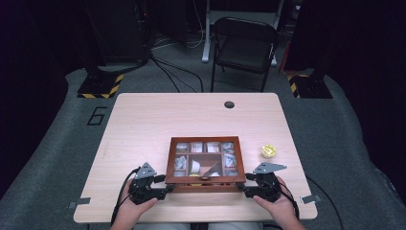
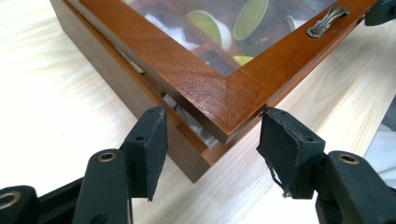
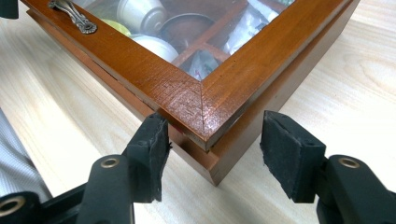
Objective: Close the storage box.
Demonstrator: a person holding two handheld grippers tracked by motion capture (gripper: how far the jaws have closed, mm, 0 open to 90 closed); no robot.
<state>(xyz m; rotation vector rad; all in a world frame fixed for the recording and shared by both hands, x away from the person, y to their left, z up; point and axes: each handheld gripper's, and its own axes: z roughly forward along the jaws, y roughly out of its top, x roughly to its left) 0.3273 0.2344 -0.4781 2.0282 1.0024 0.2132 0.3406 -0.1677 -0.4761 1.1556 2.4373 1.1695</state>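
Box [image 1: 205, 164] sat at table's [image 1: 143, 120] 6 o'clock | your left gripper [image 2: 212, 140] straddled its lid [image 2: 196, 88] corner, jaws part-open, right pad touching | right gripper [image 3: 212, 137] likewise, left pad touching.

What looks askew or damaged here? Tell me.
The wooden box's glass lid sits slightly raised off the box at the near corner. One pad on the left gripper is frayed at its edge.

Each black gripper, left [image 1: 163, 188] and right [image 1: 245, 184], carries a grey three-cornered plate, brass-ringed screw holes, worn rubber pads [image 2: 156, 144] and a trailing black cable.
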